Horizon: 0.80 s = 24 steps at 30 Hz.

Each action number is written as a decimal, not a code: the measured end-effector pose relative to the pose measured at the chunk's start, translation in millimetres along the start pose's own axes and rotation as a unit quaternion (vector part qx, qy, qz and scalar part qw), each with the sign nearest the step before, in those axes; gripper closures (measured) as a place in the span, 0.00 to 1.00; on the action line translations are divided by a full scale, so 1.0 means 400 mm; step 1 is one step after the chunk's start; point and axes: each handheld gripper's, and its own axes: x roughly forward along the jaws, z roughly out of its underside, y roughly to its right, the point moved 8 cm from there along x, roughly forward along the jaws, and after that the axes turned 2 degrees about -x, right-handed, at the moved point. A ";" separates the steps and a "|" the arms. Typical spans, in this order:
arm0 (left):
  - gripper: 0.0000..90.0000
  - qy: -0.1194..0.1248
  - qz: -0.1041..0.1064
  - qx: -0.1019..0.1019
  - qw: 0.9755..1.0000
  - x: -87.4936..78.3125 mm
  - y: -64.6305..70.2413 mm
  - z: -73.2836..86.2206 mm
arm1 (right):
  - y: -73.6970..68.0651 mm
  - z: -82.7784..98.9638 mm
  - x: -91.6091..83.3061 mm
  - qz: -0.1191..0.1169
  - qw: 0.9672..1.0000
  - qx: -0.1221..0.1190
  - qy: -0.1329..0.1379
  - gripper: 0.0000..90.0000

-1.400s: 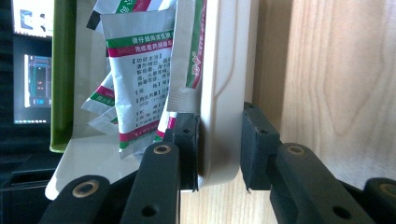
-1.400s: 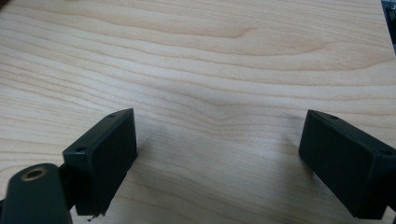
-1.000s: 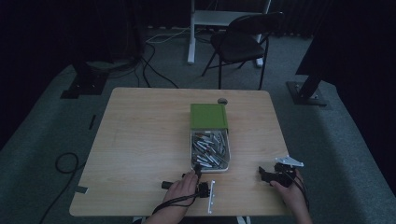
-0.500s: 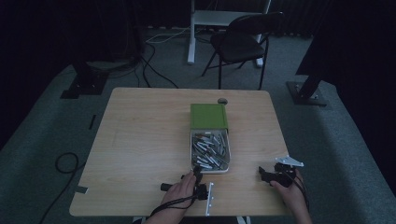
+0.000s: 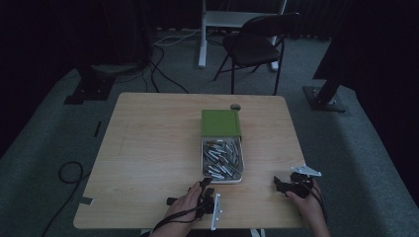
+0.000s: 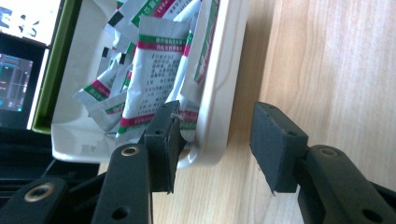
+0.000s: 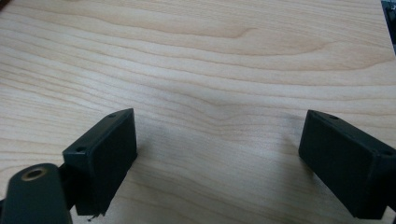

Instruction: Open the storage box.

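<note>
A wooden counter (image 5: 158, 148) on grey carpet in a dark room is seen, the white tray (image 5: 222, 178) of sachets (image 6: 154, 65) at its centre; since earlier the left gripper (image 5: 206, 186), at 6 o'clock, has been parted, its fingers (image 6: 161, 140) having just been opening astride the tray's rim unpressed, while the right gripper (image 5: 279, 183) at 4 o'clock is held wide over bare wood.

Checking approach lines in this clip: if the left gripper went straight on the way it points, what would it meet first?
Most likely the near rim of the white tray, which sits right ahead of the left gripper, whose jaws have just been opening with nothing gripped. Behind it lie the sachets. Depth is hard to judge.
</note>
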 end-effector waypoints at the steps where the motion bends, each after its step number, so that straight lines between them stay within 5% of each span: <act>1: 0.58 0.006 0.008 -0.013 1.000 -0.003 0.000 0.001 | 0.000 0.000 0.000 0.000 1.000 0.000 0.000 0.12; 3: 0.56 0.011 0.014 -0.019 1.000 -0.010 -0.002 0.004 | 0.000 0.000 0.000 0.000 1.000 0.000 0.000 0.12; 6: 0.56 0.022 0.035 -0.056 0.998 -0.019 -0.002 0.007 | 0.000 0.000 0.000 0.000 1.000 0.000 0.000 0.12; 14: 0.55 0.054 0.062 -0.148 0.986 -0.057 -0.038 0.017 | 0.000 0.000 0.000 0.000 1.000 0.000 0.000 0.12; 20: 0.53 0.059 0.065 -0.186 0.979 -0.076 -0.072 0.045 | 0.000 0.000 0.000 0.000 1.000 0.000 0.000 0.12; 24: 0.53 0.056 0.059 -0.201 0.976 -0.078 -0.086 0.066 | 0.000 0.000 0.000 0.000 1.000 0.000 0.000 0.12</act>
